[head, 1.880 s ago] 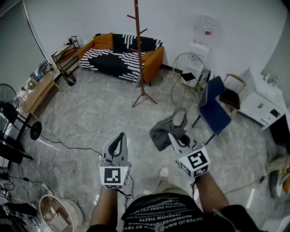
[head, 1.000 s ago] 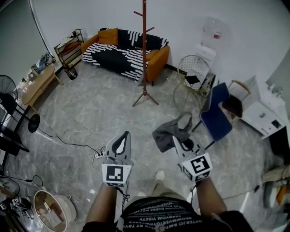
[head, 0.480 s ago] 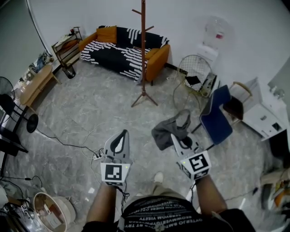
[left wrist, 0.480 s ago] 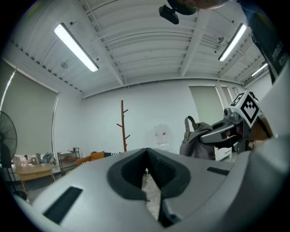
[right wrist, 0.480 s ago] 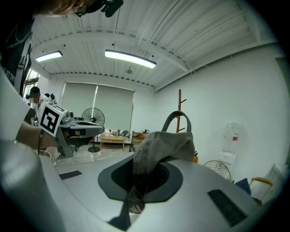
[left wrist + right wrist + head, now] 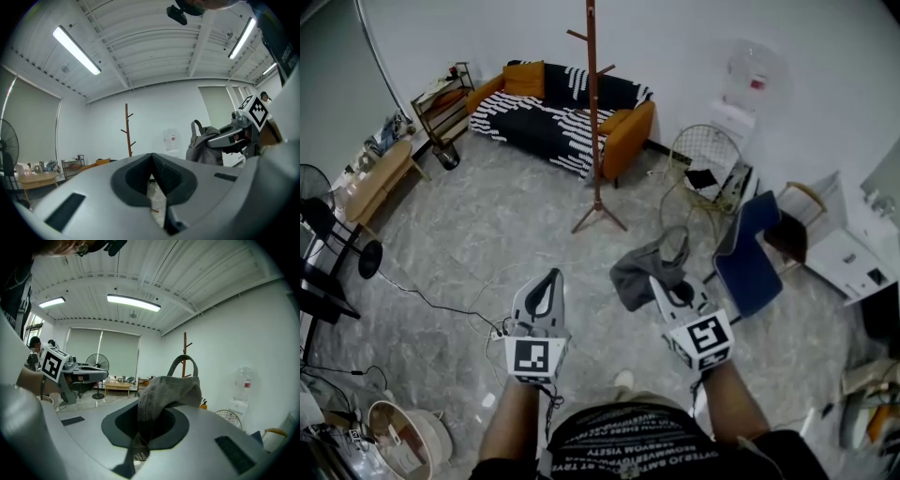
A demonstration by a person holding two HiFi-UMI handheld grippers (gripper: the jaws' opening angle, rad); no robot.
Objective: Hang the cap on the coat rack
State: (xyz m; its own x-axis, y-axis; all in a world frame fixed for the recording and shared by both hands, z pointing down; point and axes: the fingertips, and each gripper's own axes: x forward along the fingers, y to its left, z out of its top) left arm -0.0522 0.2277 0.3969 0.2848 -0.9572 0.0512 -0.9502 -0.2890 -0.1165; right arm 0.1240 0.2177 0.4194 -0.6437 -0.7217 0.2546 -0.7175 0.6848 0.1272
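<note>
A grey cap (image 6: 639, 269) hangs from my right gripper (image 6: 663, 284), which is shut on its brim. In the right gripper view the cap (image 6: 168, 391) drapes over the jaws, its strap arching up in front of the coat rack (image 6: 185, 347). The tall brown wooden coat rack (image 6: 592, 112) stands ahead on the marble floor, in front of the sofa, with bare pegs. My left gripper (image 6: 547, 284) is held level beside the right one, shut and empty. The left gripper view shows the rack (image 6: 127, 131) far ahead and the cap (image 6: 202, 144) at the right.
An orange sofa (image 6: 623, 127) with a black-and-white throw stands behind the rack. A blue chair (image 6: 748, 258), a wire chair (image 6: 705, 155) and a water dispenser (image 6: 748, 84) are on the right. A fan (image 6: 328, 234) and a wooden table (image 6: 380, 178) stand left; a cable (image 6: 441, 302) lies on the floor.
Both grippers have moved forward over the floor toward the coat rack, which now looks slightly nearer. The cap stays gripped in the right gripper; the left stays shut.
</note>
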